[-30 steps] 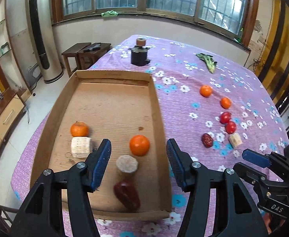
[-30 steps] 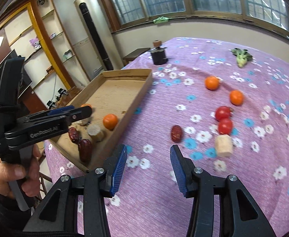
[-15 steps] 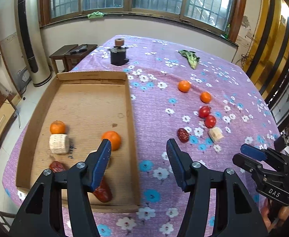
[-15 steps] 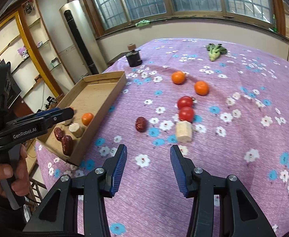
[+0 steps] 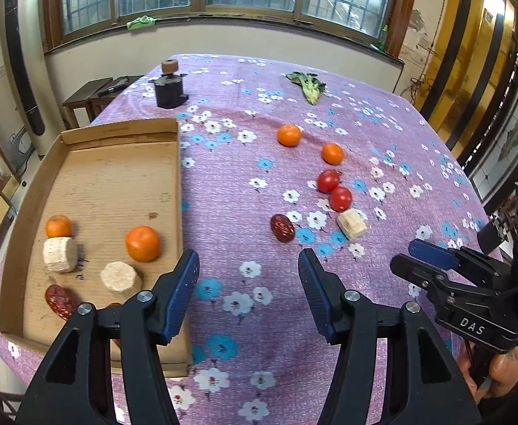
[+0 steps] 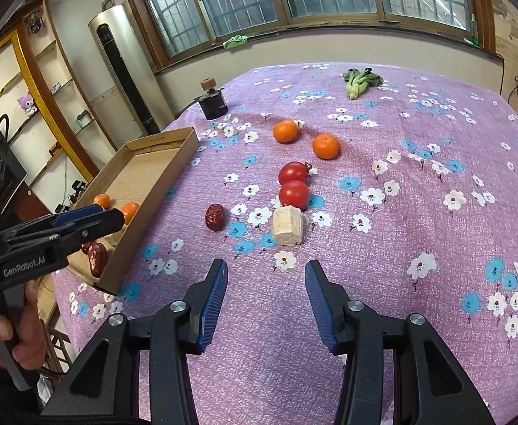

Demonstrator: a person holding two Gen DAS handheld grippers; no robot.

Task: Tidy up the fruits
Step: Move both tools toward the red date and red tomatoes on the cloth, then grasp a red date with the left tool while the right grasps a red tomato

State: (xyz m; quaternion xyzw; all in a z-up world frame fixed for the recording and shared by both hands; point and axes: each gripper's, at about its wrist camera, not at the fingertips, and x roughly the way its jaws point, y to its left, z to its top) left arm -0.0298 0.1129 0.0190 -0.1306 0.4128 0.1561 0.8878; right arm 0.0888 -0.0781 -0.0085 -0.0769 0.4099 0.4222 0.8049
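While both jaws stand apart and hold nothing, the left gripper (image 5: 248,276) hovers at the cardboard tray's (image 5: 179,191) right wall and the right gripper (image 6: 266,290) over bare cloth, near the pale block (image 6: 287,226), date (image 6: 215,216) and tomatoes (image 6: 293,193).

- My left tool (image 5: 248,294) carries its camera just behind its two fingers, looking down and forward over the surface (image 5: 230,198) from its near edge, above the near right corner of the cardboard tray (image 5: 179,177).
- My right tool (image 6: 266,301) looks the same way from a spot well to the right of the tray (image 6: 159,184), low and close to the surface (image 6: 418,233).
- Both views share the tray, the loose fruit to its right and the windows beyond it; each also catches the other tool at its edge.
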